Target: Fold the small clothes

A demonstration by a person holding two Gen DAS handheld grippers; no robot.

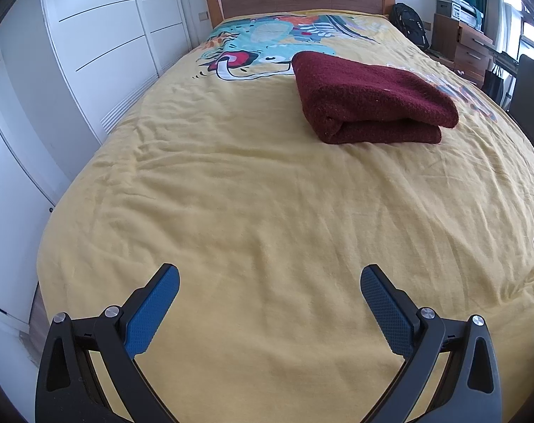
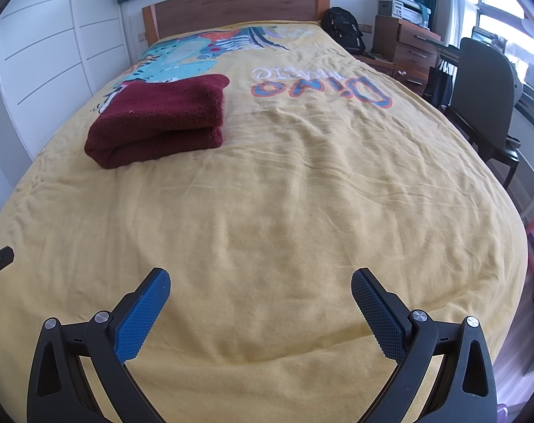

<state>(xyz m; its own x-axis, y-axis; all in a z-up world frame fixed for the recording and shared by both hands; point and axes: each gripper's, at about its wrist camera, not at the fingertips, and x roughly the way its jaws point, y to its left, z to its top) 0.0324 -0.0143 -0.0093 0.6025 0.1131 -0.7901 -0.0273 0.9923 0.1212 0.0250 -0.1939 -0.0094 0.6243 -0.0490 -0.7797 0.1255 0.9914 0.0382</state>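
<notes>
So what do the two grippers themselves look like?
The left gripper and the right gripper match: black plastic arms with silver round pivot bolts and triangular cut-outs, each ending in blue fingers with a knurled, diamond-textured face. No hands or sleeves show.

Black desk chair (image 1: 527, 105) cut by the frame's right edge — bedspread lettering (image 1: 453, 91) partly behind the folded towel (image 1: 369, 98).
</notes>
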